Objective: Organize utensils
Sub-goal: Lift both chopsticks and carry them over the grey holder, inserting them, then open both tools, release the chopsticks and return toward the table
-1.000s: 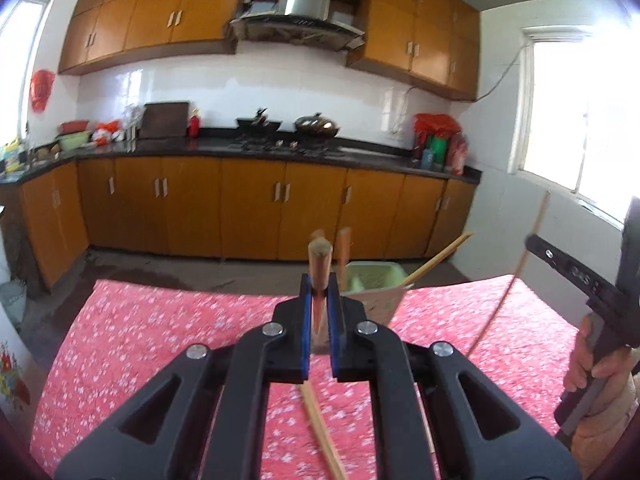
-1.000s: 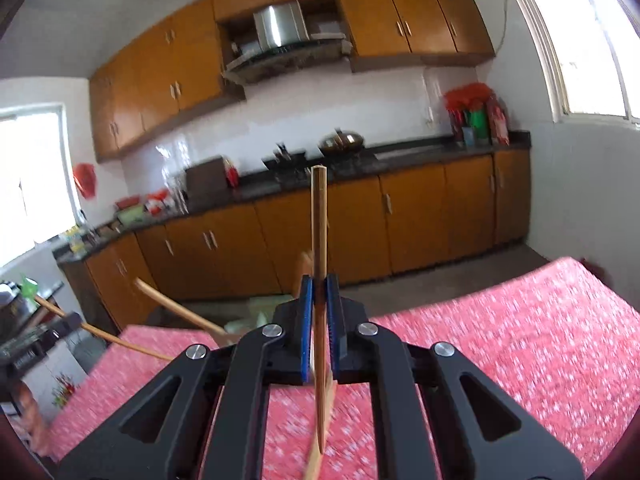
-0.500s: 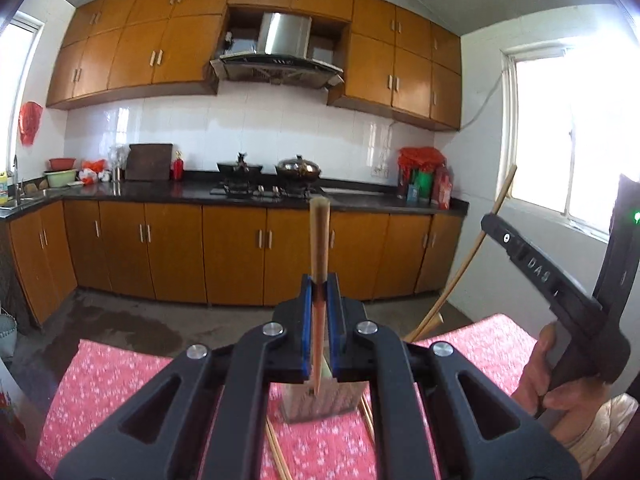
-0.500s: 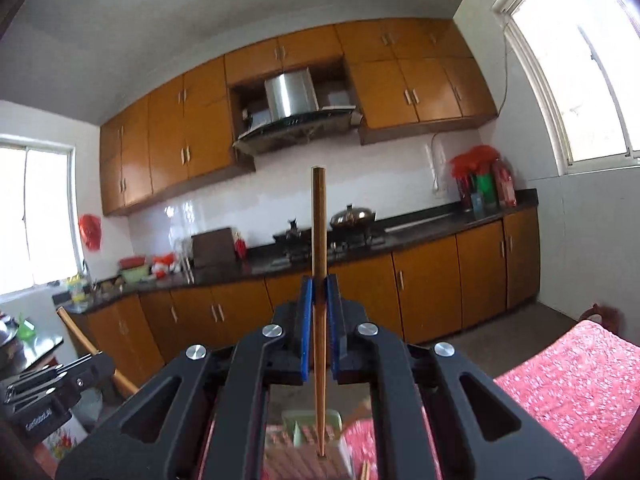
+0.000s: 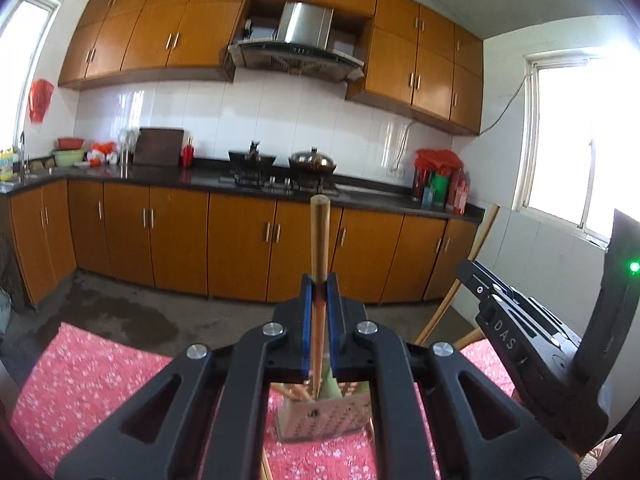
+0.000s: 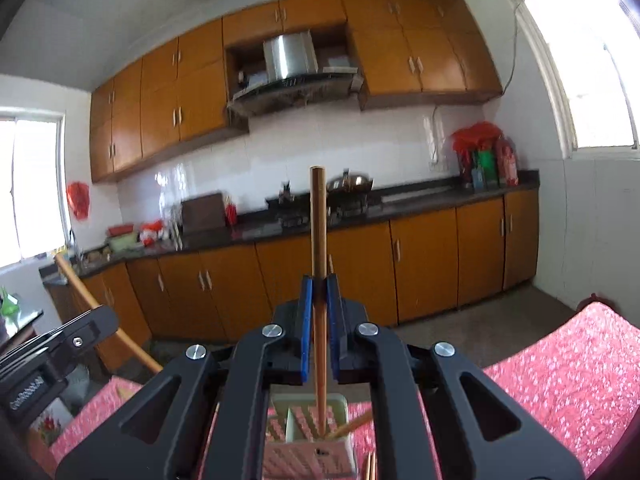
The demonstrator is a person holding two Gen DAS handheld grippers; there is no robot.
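Both chopsticks tilted upright since last second, tips now lowered into holder.
Left chopstick (image 5: 319, 264) clamped between left gripper (image 5: 319, 296) pads; right chopstick (image 6: 319, 256) pinched in right gripper (image 6: 319, 296), over perforated holder (image 6: 310, 436) on red tablecloth (image 6: 568, 364).

A home kitchen. Orange-brown wooden wall cabinets (image 5: 168, 36) run along the upper wall, with a steel range hood (image 5: 304, 40) set among them. Below, white wall tiles (image 5: 304, 120) back a dark countertop (image 5: 200, 176) over matching base cabinets (image 5: 176, 240). A gas stove (image 5: 276, 178) carries a lidded wok (image 5: 313, 160). A cutting board (image 5: 158, 152) leans against the tiles, near bowls and bottles. A bright window (image 5: 576, 136) lights the right wall. A red floral cloth (image 5: 100, 376) covers the near tabletop.
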